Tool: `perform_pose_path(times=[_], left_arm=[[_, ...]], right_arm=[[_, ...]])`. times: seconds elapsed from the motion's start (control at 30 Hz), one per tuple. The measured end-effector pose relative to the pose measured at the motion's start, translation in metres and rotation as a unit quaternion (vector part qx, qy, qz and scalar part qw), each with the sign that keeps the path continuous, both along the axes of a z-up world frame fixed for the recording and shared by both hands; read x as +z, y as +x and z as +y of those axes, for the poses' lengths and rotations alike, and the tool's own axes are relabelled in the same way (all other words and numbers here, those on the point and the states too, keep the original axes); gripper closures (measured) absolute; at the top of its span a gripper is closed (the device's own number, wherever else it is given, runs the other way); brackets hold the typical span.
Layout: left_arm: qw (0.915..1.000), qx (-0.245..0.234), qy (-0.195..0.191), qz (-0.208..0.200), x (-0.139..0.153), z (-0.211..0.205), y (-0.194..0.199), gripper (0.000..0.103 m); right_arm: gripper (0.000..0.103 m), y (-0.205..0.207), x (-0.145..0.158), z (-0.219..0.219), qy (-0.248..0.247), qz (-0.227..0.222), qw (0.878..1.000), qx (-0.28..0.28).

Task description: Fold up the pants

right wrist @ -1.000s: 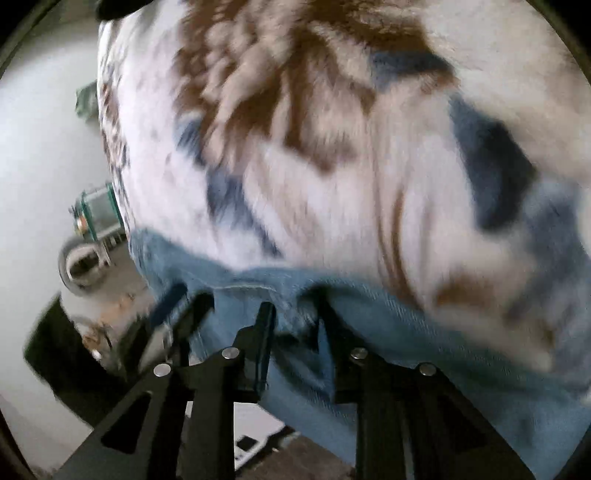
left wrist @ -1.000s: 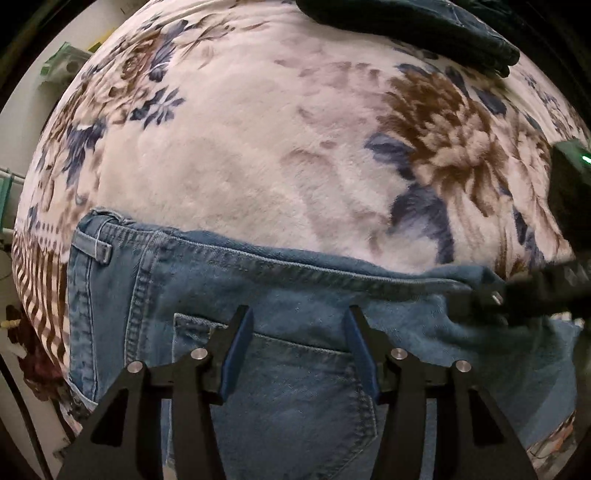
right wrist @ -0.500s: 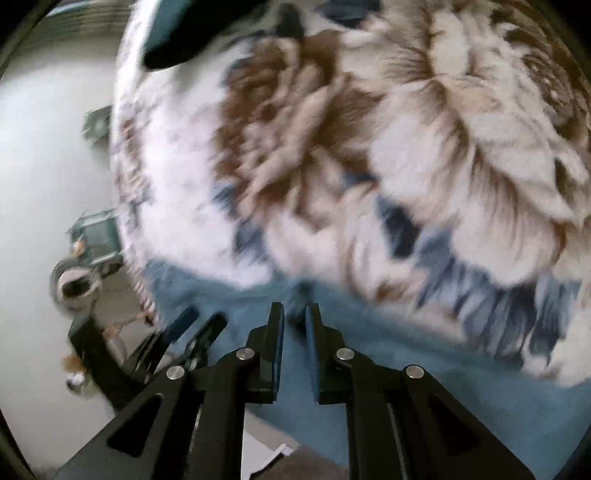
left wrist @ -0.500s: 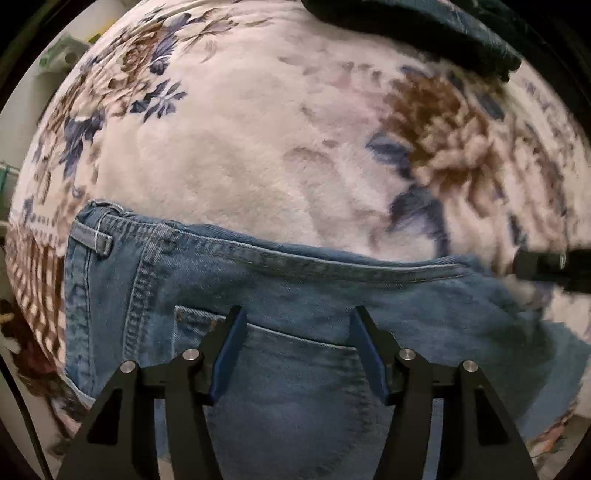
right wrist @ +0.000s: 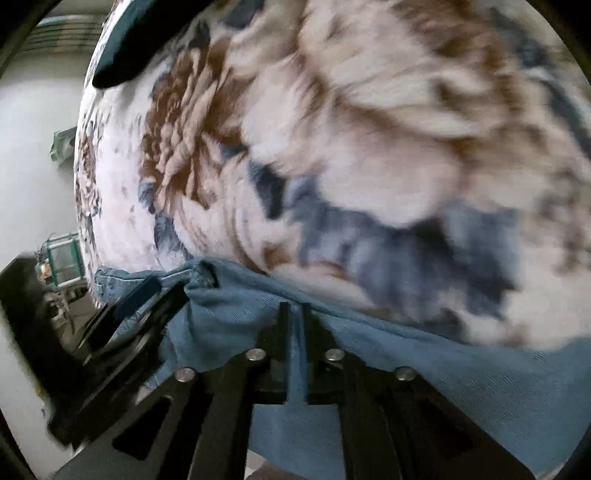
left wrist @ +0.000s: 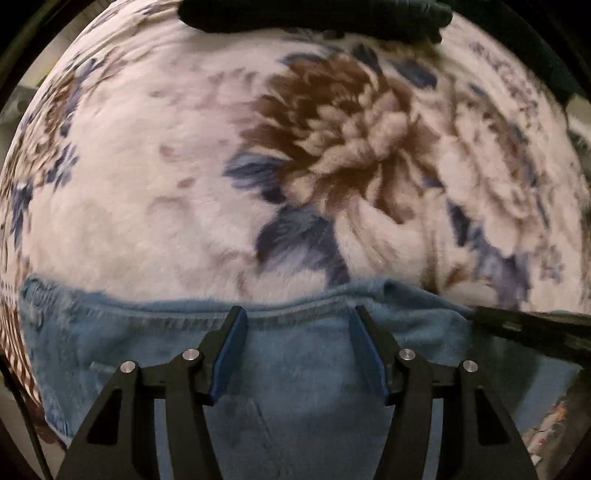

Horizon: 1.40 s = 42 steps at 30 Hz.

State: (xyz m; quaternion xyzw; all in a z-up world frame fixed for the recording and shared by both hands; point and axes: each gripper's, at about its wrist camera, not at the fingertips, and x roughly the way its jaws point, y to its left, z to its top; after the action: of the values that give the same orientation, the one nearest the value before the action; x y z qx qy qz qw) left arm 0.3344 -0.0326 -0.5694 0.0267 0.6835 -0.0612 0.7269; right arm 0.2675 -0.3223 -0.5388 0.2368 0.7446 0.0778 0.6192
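Observation:
Blue denim pants (left wrist: 295,354) lie on a floral fleece blanket (left wrist: 155,192), waistband edge toward the blanket's middle. My left gripper (left wrist: 297,314) is open, its blue-padded fingers (left wrist: 229,343) wide apart just above the waistband. My right gripper (right wrist: 293,308) is shut on the pants' edge (right wrist: 369,332), denim pinched between the black fingers. The right gripper also shows in the left wrist view (left wrist: 532,328) at the right, on the fabric edge. The left gripper shows in the right wrist view (right wrist: 144,295) at the left.
A dark garment (left wrist: 314,18) lies at the blanket's far edge, also in the right wrist view (right wrist: 129,48). Pale floor and a green-framed object (right wrist: 62,251) lie beyond the blanket's left side.
My right gripper has closed fully on the pants' edge. My left gripper has moved forward toward the waistband, still open. The pants' edge has bunched up near the right gripper.

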Motion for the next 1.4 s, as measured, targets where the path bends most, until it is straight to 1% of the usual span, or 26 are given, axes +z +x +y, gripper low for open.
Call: perform_pose_path(times=[0.03,0.1,0.17,0.27,0.33,0.37,0.4,0.43,0.47,0.53,0.6,0.63,0.67,0.7,0.8,0.87,0.9,0.93,0.97,1.0,1.1,1.13,1.23,1.3,1.33,1.4], left_arm=[[1.0,-0.003,0.006,-0.002,-0.005,-0.004,0.003,0.047],[0.9999,-0.002,0.01,-0.006,-0.014,-0.006,0.008,0.044],[0.9999,0.01,0.004,0.005,-0.021,-0.002,0.013,0.043],[0.9998,0.019,0.002,0.006,-0.01,0.001,0.013,0.043],[0.9994,0.033,-0.006,-0.004,0.009,0.003,0.01,0.044],[0.9992,0.036,-0.011,-0.012,0.021,0.002,0.005,0.043],[0.9992,0.034,-0.013,-0.017,0.03,-0.003,0.002,0.043],[0.9994,0.027,-0.013,-0.019,0.04,-0.01,-0.006,0.035],[0.9995,0.018,-0.019,-0.018,0.047,-0.021,-0.016,0.023],[0.9994,-0.004,-0.031,-0.019,0.057,-0.046,-0.037,0.012],[0.9985,-0.036,-0.04,-0.012,0.061,-0.081,-0.067,0.012],[0.9978,-0.053,-0.038,-0.003,0.058,-0.101,-0.082,0.012],[0.9969,-0.068,-0.038,0.013,0.052,-0.121,-0.097,0.012],[0.9959,-0.077,-0.041,0.025,0.047,-0.136,-0.106,0.012],[0.9931,-0.089,-0.047,0.059,0.024,-0.192,-0.139,0.012],[0.9916,-0.088,-0.051,0.08,0.007,-0.219,-0.15,0.012],[0.9921,-0.087,-0.04,0.082,0.001,-0.228,-0.153,0.011],[0.993,-0.091,-0.017,0.074,-0.006,-0.239,-0.155,0.005],[0.9937,-0.092,0.002,0.065,-0.012,-0.246,-0.155,0.001],[0.9942,-0.088,0.011,0.062,-0.019,-0.251,-0.153,0.0],[0.9956,-0.068,0.008,0.064,-0.028,-0.252,-0.146,0.0],[0.9955,-0.068,0.007,0.066,-0.029,-0.253,-0.143,0.0],[0.9952,-0.071,0.008,0.067,-0.028,-0.244,-0.138,0.0],[0.9952,-0.069,0.009,0.069,-0.03,-0.249,-0.14,0.0],[0.9952,-0.066,0.011,0.071,-0.03,-0.25,-0.139,0.0],[0.9955,-0.06,0.014,0.071,-0.037,-0.26,-0.139,0.0]], right_arm=[[0.082,-0.002,0.013,-0.01,-0.013,-0.007,1.0,0.007],[0.057,-0.004,0.031,-0.026,-0.043,-0.023,0.998,0.025],[0.055,-0.008,0.04,-0.045,-0.05,-0.024,0.998,0.026],[0.055,-0.022,0.046,-0.07,-0.036,-0.028,0.999,-0.013],[0.039,-0.045,0.052,-0.092,-0.031,-0.056,0.997,-0.054],[0.018,-0.06,0.06,-0.107,-0.028,-0.079,0.993,-0.084],[0.008,-0.077,0.067,-0.124,-0.029,-0.103,0.988,-0.114],[0.008,-0.092,0.072,-0.138,-0.031,-0.121,0.982,-0.139],[0.008,-0.114,0.077,-0.156,-0.037,-0.133,0.975,-0.172],[0.008,-0.156,0.074,-0.187,-0.052,-0.118,0.964,-0.231],[0.008,-0.198,0.07,-0.217,-0.066,-0.1,0.951,-0.286],[0.008,-0.224,0.07,-0.239,-0.081,-0.089,0.941,-0.316],[0.008,-0.255,0.07,-0.264,-0.094,-0.077,0.929,-0.35],[0.008,-0.286,0.069,-0.29,-0.104,-0.061,0.913,-0.389],[0.009,-0.353,0.059,-0.346,-0.097,-0.043,0.868,-0.485],[0.011,-0.396,0.047,-0.384,-0.083,-0.049,0.834,-0.543],[0.015,-0.409,0.04,-0.397,-0.075,-0.054,0.824,-0.559],[0.017,-0.415,0.034,-0.406,-0.066,-0.059,0.82,-0.565],[0.024,-0.419,0.023,-0.416,-0.048,-0.067,0.82,-0.566],[0.027,-0.418,0.013,-0.422,-0.034,-0.071,0.823,-0.562],[0.027,-0.411,-0.007,-0.432,-0.003,-0.093,0.824,-0.559],[0.027,-0.408,-0.011,-0.429,-0.002,-0.1,0.823,-0.559],[0.028,-0.408,-0.005,-0.429,-0.005,-0.119,0.82,-0.559],[0.034,-0.412,0.0,-0.423,-0.007,-0.127,0.822,-0.555],[0.036,-0.412,0.0,-0.417,0.011,-0.135,0.822,-0.554],[0.044,-0.409,-0.003,-0.405,0.035,-0.135,0.829,-0.541]])
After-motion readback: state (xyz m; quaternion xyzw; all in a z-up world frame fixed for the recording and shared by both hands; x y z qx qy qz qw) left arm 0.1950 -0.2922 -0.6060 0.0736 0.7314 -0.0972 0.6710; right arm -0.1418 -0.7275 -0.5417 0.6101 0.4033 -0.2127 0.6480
